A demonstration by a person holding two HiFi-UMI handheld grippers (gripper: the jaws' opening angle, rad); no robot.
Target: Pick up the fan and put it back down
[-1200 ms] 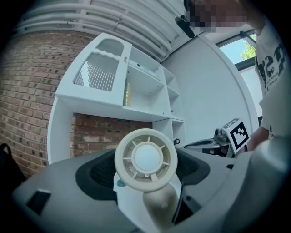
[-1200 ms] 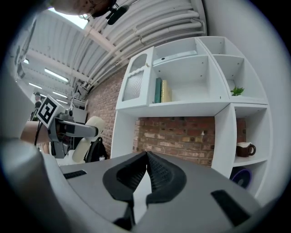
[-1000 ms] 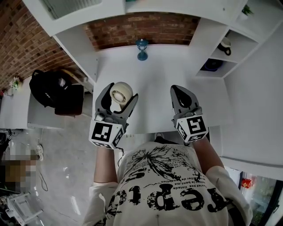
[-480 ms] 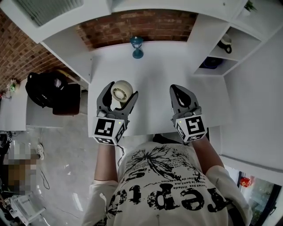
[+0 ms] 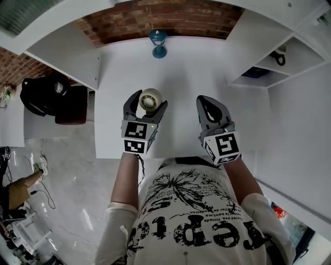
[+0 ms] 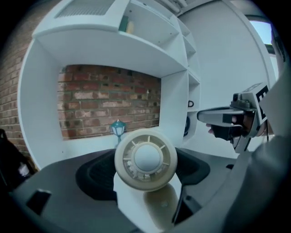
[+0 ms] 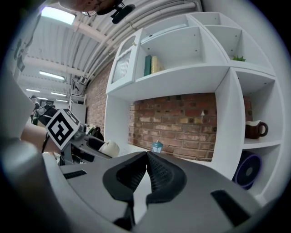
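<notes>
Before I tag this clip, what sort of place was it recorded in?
Probably a mock home study corner set up inside a larger workshop hall. A white desk sits in built-in white shelves against a brick wall, with a small blue lantern; overhead, bare ceiling pipes and strip lights look industrial.

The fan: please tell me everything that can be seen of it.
The fan is small, cream and looks plastic: a round head with radial slats around a smooth centre cap, on a rounded base. It sits upright between the jaws of the left claw, which grip it, over the white desk.
</notes>
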